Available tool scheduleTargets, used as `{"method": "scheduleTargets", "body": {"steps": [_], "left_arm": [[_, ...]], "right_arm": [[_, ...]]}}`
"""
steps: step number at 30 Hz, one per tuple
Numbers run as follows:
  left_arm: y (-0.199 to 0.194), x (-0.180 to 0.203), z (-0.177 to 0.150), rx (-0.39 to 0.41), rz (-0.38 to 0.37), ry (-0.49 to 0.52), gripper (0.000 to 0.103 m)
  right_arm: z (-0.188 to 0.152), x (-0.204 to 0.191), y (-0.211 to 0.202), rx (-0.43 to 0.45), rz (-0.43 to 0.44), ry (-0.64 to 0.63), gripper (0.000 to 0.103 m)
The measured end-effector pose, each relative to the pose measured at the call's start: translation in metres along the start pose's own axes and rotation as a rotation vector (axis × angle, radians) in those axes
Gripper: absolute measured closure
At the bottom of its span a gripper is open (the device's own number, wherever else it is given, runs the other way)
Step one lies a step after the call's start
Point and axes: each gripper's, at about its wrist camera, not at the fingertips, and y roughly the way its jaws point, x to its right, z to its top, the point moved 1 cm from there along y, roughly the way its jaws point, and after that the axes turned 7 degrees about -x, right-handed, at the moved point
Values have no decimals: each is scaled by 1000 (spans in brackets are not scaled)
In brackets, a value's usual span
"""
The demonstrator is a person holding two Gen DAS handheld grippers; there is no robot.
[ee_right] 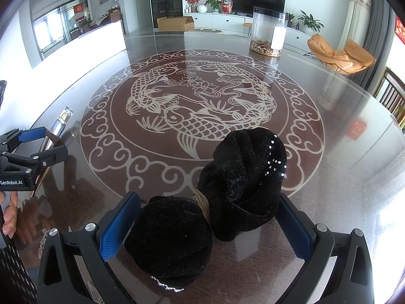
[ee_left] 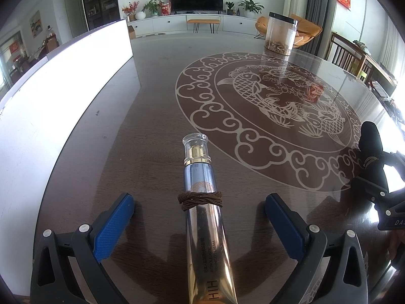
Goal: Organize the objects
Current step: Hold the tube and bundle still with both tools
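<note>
A gold and silver cream tube (ee_left: 203, 202) with a clear cap lies on the table between the open fingers of my left gripper (ee_left: 200, 209), touching neither. A brown hair tie (ee_left: 200, 198) is wrapped around it. It also shows in the right wrist view (ee_right: 57, 129). A black velvet bow (ee_right: 212, 202) with small rhinestones and a tan band at its middle lies between the open fingers of my right gripper (ee_right: 207, 217). The right finger looks close to or touching the bow. The bow also shows at the right edge of the left wrist view (ee_left: 370, 149).
The round table (ee_left: 157, 116) has a koi pattern (ee_right: 200, 101) under glass. A clear plastic jar (ee_left: 279, 34) with dried bits at its bottom stands at the far side. A white box (ee_left: 63, 88) stands along the left edge. Chairs stand beyond the right rim.
</note>
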Motion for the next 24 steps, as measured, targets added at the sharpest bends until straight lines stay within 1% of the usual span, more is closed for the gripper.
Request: {"method": "scheduleTargets", "body": {"steps": [24], "left_arm": [[0, 0, -2, 1, 1, 0, 0]], "right_arm": [[0, 0, 0, 0, 0, 0, 0]]}}
